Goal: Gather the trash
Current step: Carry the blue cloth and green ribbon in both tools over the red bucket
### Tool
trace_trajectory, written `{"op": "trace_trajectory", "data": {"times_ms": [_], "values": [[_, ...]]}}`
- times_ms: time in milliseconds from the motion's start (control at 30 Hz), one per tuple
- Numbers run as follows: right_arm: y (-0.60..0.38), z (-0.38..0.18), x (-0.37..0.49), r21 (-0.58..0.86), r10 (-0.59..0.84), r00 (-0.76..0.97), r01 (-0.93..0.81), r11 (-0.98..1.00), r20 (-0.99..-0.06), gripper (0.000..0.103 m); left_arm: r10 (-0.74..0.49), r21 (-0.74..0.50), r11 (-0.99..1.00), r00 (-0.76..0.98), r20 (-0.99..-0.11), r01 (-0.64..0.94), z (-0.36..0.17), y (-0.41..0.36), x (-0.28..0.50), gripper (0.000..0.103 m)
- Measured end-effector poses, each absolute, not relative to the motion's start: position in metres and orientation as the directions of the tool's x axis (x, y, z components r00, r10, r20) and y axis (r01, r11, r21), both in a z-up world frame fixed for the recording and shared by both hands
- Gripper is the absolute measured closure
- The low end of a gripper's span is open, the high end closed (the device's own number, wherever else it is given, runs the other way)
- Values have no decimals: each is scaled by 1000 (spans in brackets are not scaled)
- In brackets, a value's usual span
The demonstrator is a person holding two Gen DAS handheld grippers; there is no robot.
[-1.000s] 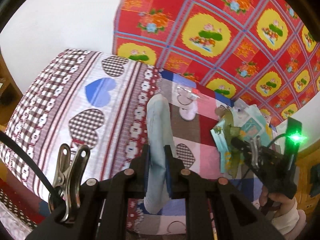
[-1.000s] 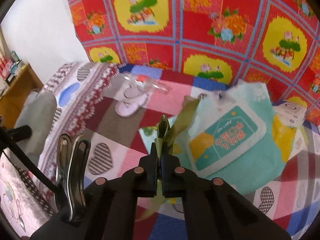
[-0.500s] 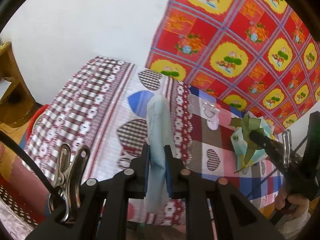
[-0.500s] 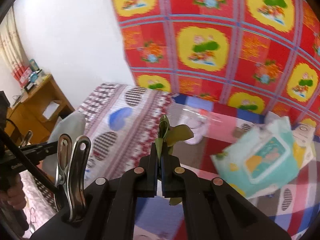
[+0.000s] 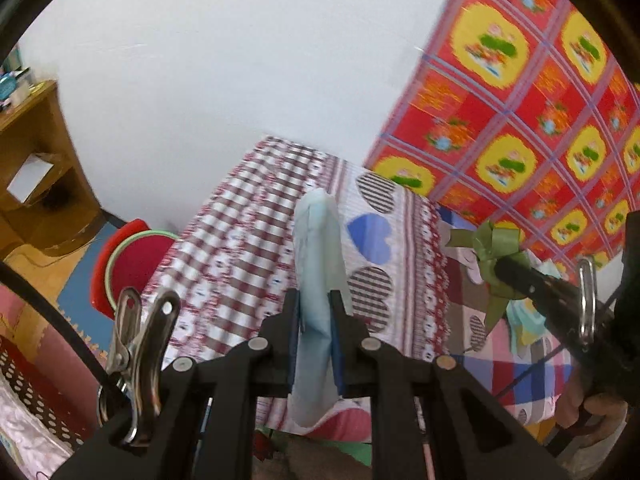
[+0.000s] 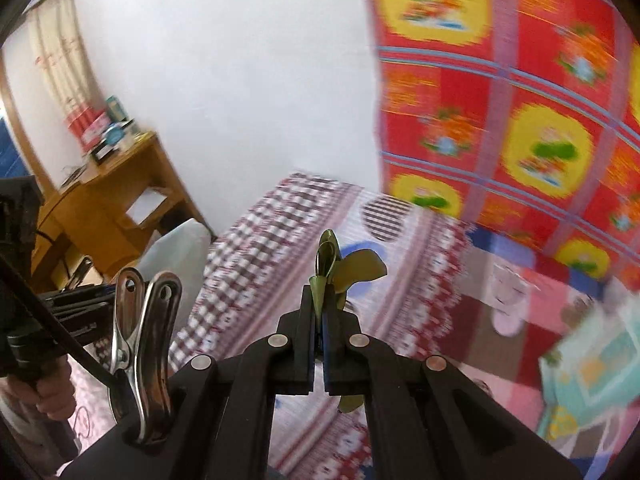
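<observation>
Nearest in my left wrist view, the left gripper sits at bottom centre, its jaws clamped on a pale blue folded sheet that stands up between the pads and hangs below them. A metal clip sticks up at lower left of the frame. At the right edge I see the right gripper reaching in from the side, with a hand on its handle at lower right. Its jaws are pinched tight on a green ribbon bow.

My right wrist view shows that bow poking up from between the closed pads at frame centre, with one strip hanging below them. The left tool shows at the left edge.

Beyond both tools lies the bed under a checked and heart-patterned sheet. A teal packet rests on it at the right edge of the right view, blurred. A red round basin sits on the floor at the left of the left view, beside the bed. Further back stand a wooden desk, the white wall, and a red and yellow floral cloth at upper right.
</observation>
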State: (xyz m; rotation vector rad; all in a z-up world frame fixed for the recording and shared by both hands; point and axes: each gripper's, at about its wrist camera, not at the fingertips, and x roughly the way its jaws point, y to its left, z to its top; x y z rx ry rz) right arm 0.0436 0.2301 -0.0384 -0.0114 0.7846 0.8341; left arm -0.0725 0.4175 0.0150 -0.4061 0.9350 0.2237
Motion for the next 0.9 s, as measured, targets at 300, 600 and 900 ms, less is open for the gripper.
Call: {"op": "trace_trajectory", "data": {"times_ms": [300, 600, 900], "values": [[311, -25, 55, 286, 744, 283, -795, 535, -605, 100, 105, -233, 840, 567, -817, -490, 17, 478, -80, 89], [412, -25, 55, 283, 778, 143, -879, 384, -611, 100, 206, -212, 757, 533, -821, -619, 11, 536, -92, 89], [507, -33, 52, 291, 773, 87, -895, 338, -629, 100, 210, -203, 715, 483, -850, -669, -20, 612, -97, 89]]}}
